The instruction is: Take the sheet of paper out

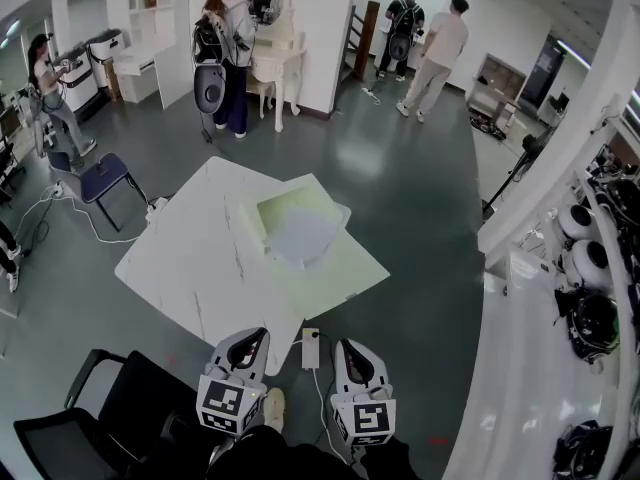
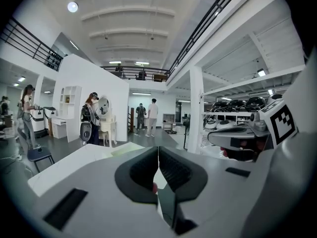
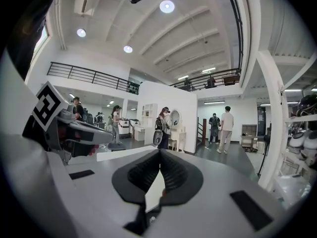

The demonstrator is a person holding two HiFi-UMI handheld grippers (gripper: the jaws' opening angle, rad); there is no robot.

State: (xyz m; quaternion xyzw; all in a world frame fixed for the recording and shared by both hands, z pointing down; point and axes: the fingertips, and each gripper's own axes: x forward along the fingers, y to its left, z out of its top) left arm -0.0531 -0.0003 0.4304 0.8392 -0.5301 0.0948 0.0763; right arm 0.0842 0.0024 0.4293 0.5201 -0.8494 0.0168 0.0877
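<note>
A pale green shallow box (image 1: 285, 208) lies open on the white marble-look table (image 1: 190, 258), and a whitish sheet of paper (image 1: 304, 238) rests in it. Both grippers hang side by side short of the table's near corner, well apart from the box. My left gripper (image 1: 248, 352) has its jaws shut with nothing between them, and its own view shows the black pads (image 2: 143, 170) meeting. My right gripper (image 1: 356, 364) is likewise shut and empty, pads (image 3: 176, 171) together. The table edge (image 2: 74, 157) shows beyond the left jaws.
A black chair (image 1: 105, 408) stands at the bottom left and a blue chair (image 1: 105, 176) left of the table. A white power strip (image 1: 311, 348) lies on the floor between the grippers. Shelves with helmets (image 1: 590, 268) run along the right. Several people stand far back.
</note>
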